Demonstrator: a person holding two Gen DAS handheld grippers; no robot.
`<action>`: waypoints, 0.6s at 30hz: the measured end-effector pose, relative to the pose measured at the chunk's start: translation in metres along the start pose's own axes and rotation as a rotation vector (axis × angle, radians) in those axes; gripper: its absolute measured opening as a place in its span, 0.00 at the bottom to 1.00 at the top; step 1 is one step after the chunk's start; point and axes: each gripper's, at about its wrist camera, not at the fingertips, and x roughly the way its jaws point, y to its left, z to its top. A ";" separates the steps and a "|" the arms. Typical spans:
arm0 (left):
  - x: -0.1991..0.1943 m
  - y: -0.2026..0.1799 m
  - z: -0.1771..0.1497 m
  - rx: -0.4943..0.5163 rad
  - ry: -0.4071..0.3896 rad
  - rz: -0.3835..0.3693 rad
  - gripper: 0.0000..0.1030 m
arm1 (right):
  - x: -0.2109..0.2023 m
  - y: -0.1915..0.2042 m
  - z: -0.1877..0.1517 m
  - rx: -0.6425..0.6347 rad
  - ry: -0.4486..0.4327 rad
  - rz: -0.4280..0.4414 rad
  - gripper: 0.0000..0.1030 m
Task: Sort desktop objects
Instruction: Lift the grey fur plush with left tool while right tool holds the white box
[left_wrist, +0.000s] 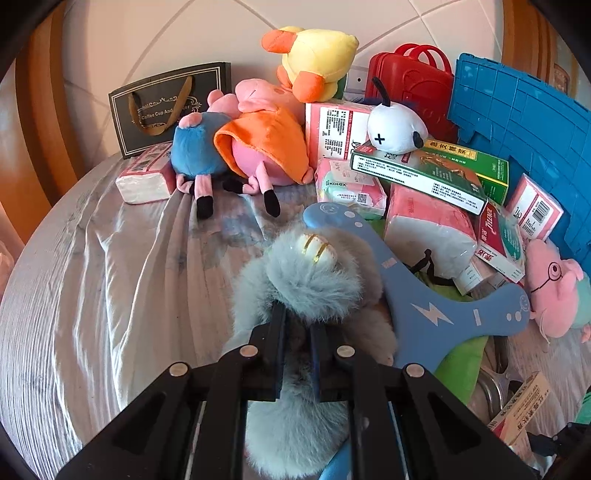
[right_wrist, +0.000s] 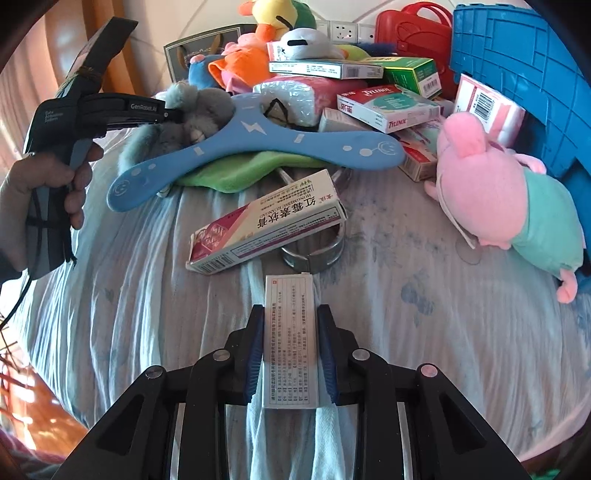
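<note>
The left gripper (left_wrist: 297, 326) is pinching the grey-blue furry toy (left_wrist: 314, 273) between nearly closed fingers, the fur spilling past both tips, just beside the blue boomerang (left_wrist: 428, 295). The right gripper (right_wrist: 290, 321) is clamping a white printed box (right_wrist: 290, 332) lengthwise between its fingers; the box's far end is probably resting on the cloth-covered worktop (right_wrist: 406, 332).

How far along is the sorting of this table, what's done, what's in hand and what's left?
Done: nothing looks sorted; plush toys, tissue packs and medicine boxes lie mixed in one heap by the blue crate.
In hand: the left gripper is shut on the grey furry toy; the right gripper pinches a small white box.
Left: the blue boomerang, the ointment box, the pink pig plush and the pile.
</note>
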 end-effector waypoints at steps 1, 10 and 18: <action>-0.001 0.000 0.000 0.000 -0.003 -0.004 0.11 | -0.001 -0.001 0.001 0.010 -0.003 0.018 0.26; -0.014 -0.003 -0.002 0.012 -0.058 -0.034 0.10 | -0.020 0.001 0.012 0.013 -0.039 0.056 0.26; -0.019 0.020 -0.002 -0.020 -0.058 -0.032 0.10 | -0.028 -0.001 0.018 0.018 -0.049 0.063 0.27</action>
